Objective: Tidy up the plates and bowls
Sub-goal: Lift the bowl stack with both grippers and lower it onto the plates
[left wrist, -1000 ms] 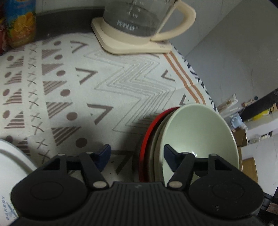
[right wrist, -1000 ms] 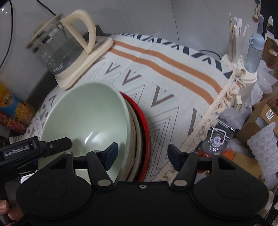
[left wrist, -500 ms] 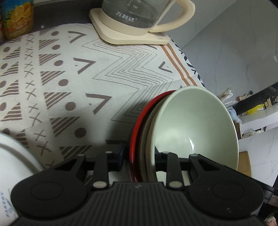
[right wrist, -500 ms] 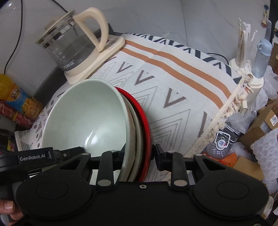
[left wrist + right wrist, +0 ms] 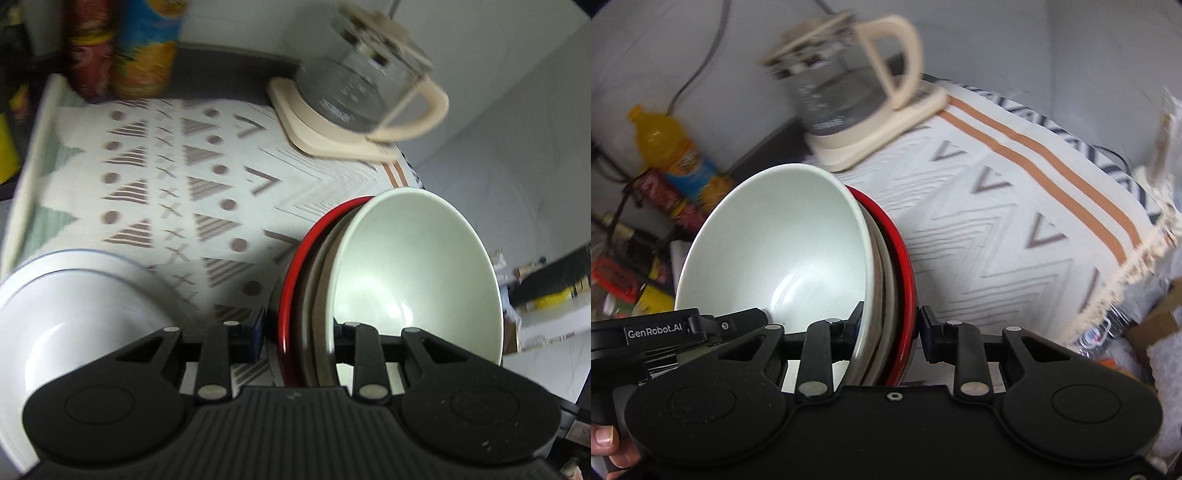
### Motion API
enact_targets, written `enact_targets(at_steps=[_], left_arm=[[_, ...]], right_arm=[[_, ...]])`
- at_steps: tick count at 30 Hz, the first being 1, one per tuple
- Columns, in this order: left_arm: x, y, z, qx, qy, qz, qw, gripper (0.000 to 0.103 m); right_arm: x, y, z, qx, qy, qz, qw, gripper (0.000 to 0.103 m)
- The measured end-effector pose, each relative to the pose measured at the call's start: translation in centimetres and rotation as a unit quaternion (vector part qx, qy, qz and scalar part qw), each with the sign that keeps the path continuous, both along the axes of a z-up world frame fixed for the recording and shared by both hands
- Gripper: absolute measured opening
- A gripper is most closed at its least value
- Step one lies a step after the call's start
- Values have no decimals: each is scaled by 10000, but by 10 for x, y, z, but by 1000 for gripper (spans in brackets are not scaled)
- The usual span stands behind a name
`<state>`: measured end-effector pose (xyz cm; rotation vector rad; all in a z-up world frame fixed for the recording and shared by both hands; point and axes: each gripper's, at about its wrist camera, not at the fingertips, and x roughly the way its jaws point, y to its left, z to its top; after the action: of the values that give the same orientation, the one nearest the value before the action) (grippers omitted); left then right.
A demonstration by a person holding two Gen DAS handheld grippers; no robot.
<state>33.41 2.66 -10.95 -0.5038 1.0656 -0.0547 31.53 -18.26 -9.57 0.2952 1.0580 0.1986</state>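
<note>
A stack of dishes stands on edge: a pale green bowl [image 5: 417, 273] in front, beige plates behind it and a red plate [image 5: 295, 280] at the back. My left gripper [image 5: 297, 341] is shut on the stack's rim, one finger behind the red plate, one inside the bowl. My right gripper [image 5: 890, 328] is shut on the same stack from the other side; the bowl [image 5: 779, 243] and red plate [image 5: 905, 273] show there. The stack is held above the patterned cloth [image 5: 177, 192]. A white bowl [image 5: 70, 306] sits at lower left.
A glass kettle [image 5: 354, 96] on a cream base stands at the back of the table. Drink bottles [image 5: 144, 48] stand at the back left by the wall. The cloth's fringed edge [image 5: 1137, 258] hangs at the right, with clutter on the floor beyond.
Both grippers have closed on the dish stack and lifted it up and back from the cloth. The views have risen; the white bowl now shows more fully.
</note>
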Motion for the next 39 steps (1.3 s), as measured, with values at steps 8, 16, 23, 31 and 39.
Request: enact_targets(at_steps=[8, 16, 23, 31, 39], left_arm=[[-43, 33, 27, 15, -174, 823, 9965, 28], [-87, 69, 33, 61, -151, 1505, 9885, 28], [-117, 101, 30, 100, -108, 2003, 9796, 28], [-138, 125, 16, 97, 107, 2372, 9713, 28], [-141, 140, -3, 25, 326, 2402, 9702, 28]], right_arm=[[-6, 29, 20, 244, -196, 619, 9976, 29], [-10, 70, 24, 369, -207, 1266, 9911, 29], [-16, 108, 22, 367, -114, 1812, 9827, 29], [-26, 143, 8, 177, 101, 2254, 9741, 29], [-27, 158, -8, 15, 335, 2376, 9708, 29]])
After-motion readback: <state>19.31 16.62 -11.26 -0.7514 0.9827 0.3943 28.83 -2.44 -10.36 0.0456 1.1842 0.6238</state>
